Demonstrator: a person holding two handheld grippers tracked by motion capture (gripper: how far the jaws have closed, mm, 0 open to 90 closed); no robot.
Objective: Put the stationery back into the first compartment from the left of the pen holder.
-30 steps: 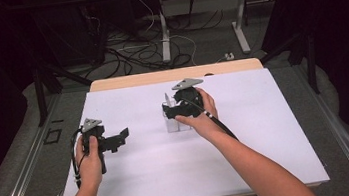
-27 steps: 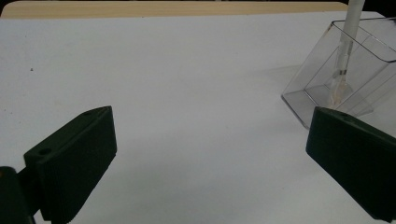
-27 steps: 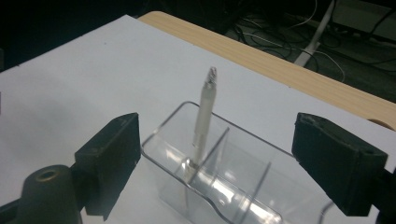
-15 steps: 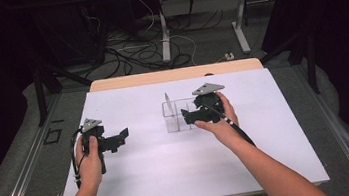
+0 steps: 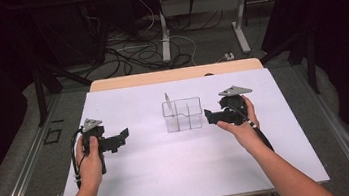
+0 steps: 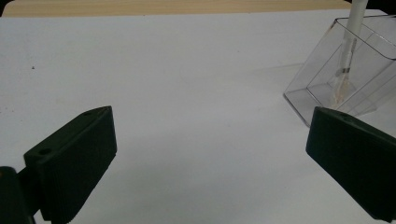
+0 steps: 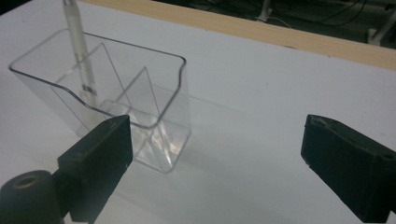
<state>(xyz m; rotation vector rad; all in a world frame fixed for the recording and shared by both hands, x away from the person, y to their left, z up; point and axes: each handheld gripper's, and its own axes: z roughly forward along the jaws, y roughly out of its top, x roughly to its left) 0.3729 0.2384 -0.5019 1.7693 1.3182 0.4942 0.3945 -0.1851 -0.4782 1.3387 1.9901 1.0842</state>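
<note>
A clear plastic organiser (image 5: 182, 114) with dividers stands at the middle of the white table top (image 5: 172, 174). A thin white pen (image 5: 167, 100) stands upright in its left compartment. My right gripper (image 5: 209, 117) hovers just right of the organiser, pointing at it. Its jaws have just been opening and nothing is between them. In the right gripper view the organiser (image 7: 116, 98) and the pen (image 7: 79, 46) lie ahead to the left. My left gripper (image 5: 120, 139) rests open at the table's left. Its view has the organiser (image 6: 345, 79) at far right.
A wooden strip (image 5: 174, 74) runs along the table's far edge. Beyond it the floor has cables (image 5: 126, 53) and the legs of another table (image 5: 240, 29). Metal rails (image 5: 25, 171) flank the table on both sides.
My right hand has drawn away to the right from the organiser, where it was a second ago, and the pen now stands alone in it. The left hand has stayed put.
</note>
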